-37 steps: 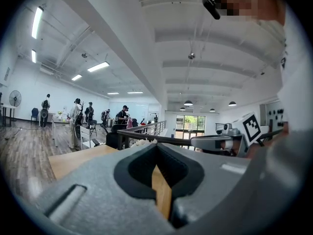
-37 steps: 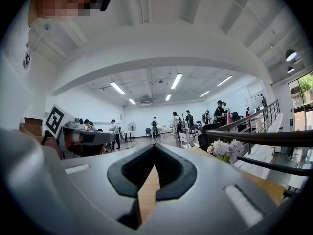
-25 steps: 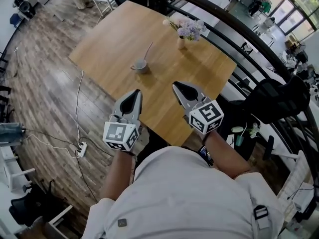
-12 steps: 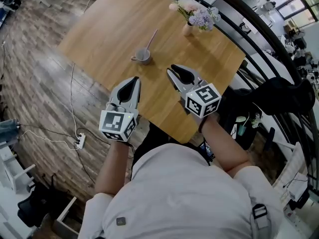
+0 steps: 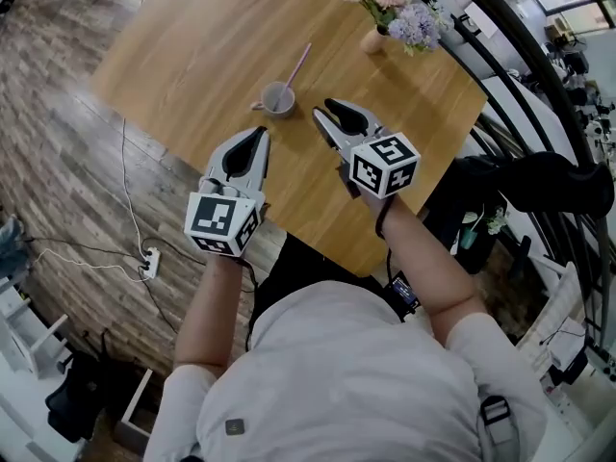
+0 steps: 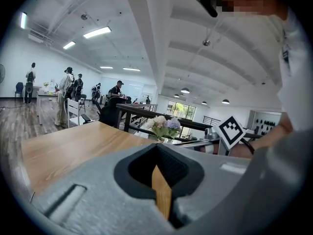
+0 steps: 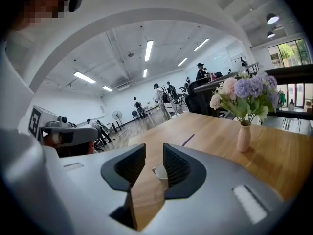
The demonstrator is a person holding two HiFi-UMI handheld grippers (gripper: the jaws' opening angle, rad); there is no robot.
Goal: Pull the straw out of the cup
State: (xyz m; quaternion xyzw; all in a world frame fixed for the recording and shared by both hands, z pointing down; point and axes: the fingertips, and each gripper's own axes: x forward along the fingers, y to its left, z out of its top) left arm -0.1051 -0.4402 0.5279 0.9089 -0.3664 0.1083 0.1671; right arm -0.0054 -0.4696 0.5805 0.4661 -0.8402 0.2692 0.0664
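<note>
The right claw [image 5: 325, 110] has just been opening wide, empty, lined up on the small grey cup [image 5: 278, 97] ahead. The left claw [image 5: 256, 135], nearer now too, is closed on nothing. The pink straw [image 5: 299, 64] stands in the cup on the wooden tabletop [image 5: 192, 37], untouched.

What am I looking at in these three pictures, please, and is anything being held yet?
There is no robot: a person holds a gripper in each hand, each carrying a patterned cube. One picture looks down from the person's head; the other two come from cameras riding on each gripper, looking along its jaws. On the wooden table stand a cup with a straw in it and a vase of flowers. The left gripper is shut and empty. The right gripper has just been opening its jaws; the cup shows through their gap but lies further ahead, so nothing is held.
</note>
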